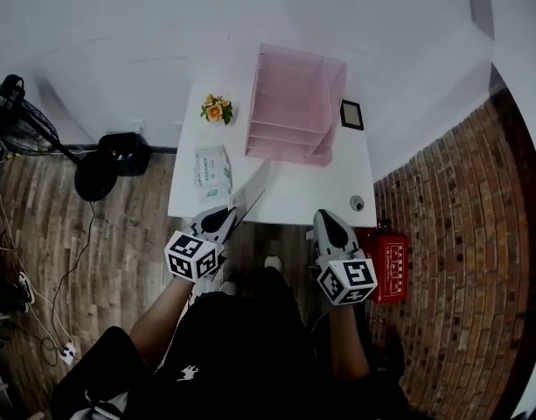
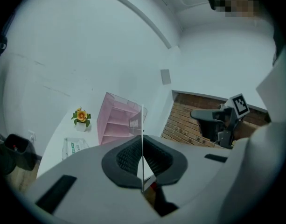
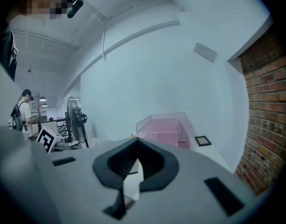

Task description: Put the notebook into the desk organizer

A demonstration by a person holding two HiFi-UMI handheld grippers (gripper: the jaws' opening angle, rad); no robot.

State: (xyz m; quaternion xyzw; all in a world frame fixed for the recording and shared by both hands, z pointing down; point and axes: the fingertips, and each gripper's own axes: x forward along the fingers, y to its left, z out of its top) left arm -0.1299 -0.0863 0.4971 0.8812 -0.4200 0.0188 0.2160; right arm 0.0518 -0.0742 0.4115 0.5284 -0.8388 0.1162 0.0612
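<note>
Head view: found the left tongs (image 1: pixel 226 220) pinched nearly shut on the lower edge of the notebook (image 1: pixel 251 192), held on edge just ahead of the tips and apparently clear of the worktop (image 1: pixel 294 195). Confirmed it in the left gripper view, with the thin cover seen edge-on and squeezed between both pads. Found the right tongs (image 1: pixel 325 220) closed tip to tip on nothing, level with the left pair and well apart from it, near the front edge of the worktop.

Spotted the pink organizer (image 1: pixel 294 103) straight ahead of both pairs, well beyond the notebook, its open side facing back toward them. Noted a pack of wipes (image 1: pixel 212 166) and a small flower pot (image 1: pixel 215 109) ahead and left of the left tongs, and a small frame (image 1: pixel 351 114) far beyond the right pair.

Judged the carry as under way and the insertion as not yet begun. Needed, for a clean finish, to keep the grip firm on so thin an edge, turn the notebook to match a slot, line it up before pushing, and let go only once well inside. Could have used the idle right tongs to steady the organizer against sliding.
</note>
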